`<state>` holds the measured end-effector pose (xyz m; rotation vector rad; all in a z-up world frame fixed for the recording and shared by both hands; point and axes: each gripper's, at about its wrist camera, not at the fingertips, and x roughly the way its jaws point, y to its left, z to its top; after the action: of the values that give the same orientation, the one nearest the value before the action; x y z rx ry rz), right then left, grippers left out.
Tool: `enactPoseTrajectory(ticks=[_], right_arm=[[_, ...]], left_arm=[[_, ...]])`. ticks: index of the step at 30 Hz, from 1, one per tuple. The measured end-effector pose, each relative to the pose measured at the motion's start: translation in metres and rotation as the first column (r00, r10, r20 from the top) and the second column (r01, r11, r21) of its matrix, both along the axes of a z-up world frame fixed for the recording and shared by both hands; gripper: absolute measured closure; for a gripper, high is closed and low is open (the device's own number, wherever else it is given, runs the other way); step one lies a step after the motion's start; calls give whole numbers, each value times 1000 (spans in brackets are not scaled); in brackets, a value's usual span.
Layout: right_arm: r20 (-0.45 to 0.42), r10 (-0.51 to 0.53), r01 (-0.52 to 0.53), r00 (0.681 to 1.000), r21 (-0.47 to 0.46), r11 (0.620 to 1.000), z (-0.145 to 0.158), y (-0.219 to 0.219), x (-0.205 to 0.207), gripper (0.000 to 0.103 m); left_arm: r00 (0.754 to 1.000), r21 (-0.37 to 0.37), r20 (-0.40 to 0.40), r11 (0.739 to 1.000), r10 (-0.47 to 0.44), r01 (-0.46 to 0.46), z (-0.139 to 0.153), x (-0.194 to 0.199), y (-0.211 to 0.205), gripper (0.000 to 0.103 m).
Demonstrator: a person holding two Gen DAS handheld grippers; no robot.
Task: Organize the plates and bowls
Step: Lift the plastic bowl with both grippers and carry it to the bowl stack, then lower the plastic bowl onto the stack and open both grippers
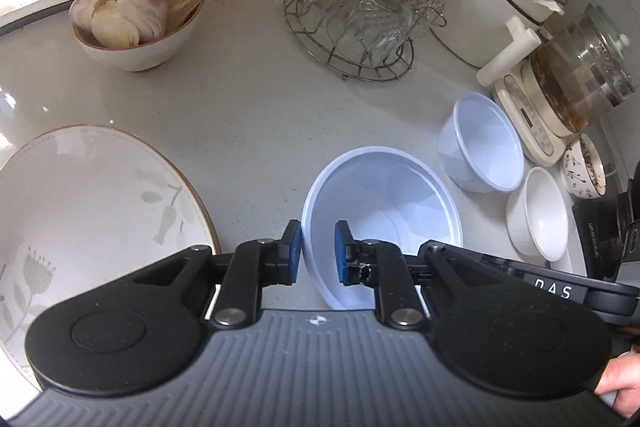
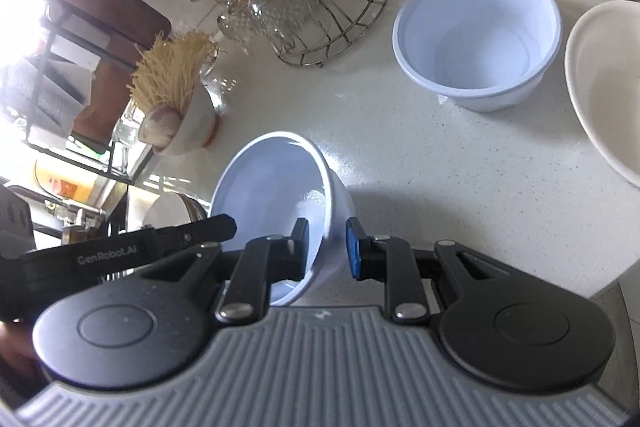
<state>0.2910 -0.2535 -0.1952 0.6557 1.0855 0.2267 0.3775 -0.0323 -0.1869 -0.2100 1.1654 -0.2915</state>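
Bowl of thin pale-blue plastic is held tilted above the speckled counter, gripped at opposite sides of its rim. The left gripper is nearly closed, its blue pads pinching the rim wall, one pad inside and one outside. The right gripper is likewise narrowed onto the opposite rim wall, as seen in the right wrist view.

Several risks can be judged from here. The thin wall could be buckled or squeezed out of the pads if the two hands are pulled apart or twisted unevenly. Should one pinch slip, the bowl would be left swinging from the other. The patterned plate just beside it could also be knocked.

No long axis can be named, since the bowl is round. Its mouth is not turned straight up: the bowl is tipped, with its base showing toward the right gripper. A second blue bowl stands upright farther off, near a white bowl, which looks a likely nesting target.
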Motion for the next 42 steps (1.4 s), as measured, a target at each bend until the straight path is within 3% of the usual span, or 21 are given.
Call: enactPoseTrajectory(ticks=[20,22,24,27,33,42], right_arm=[[-62,35,-36,997,-15,999,-6,4,12,78],[-51,21,-23,998,-36,999,-1,3,11,74],[-33,-3,2,999,-46,999,4,1,9,51],[-5,-37,36,999,-43,998,14,-5,5,47],[84,-86,93,993,-87,992,44,-14,-3,47],[268,-160,208,950,-163,964,116,-18,-34,47]], left_arm=[[999,51,-4,998,35,-34,-8,-1,-1,82],[999,63,6,997,35,-36,-5,-3,1,81],[999,67,20,997,38,-39,0,-5,3,78],[997,82,65,995,46,-51,13,-10,6,74],[983,82,184,996,20,-36,52,-17,9,73],[952,32,302,998,-59,52,120,-26,0,73]])
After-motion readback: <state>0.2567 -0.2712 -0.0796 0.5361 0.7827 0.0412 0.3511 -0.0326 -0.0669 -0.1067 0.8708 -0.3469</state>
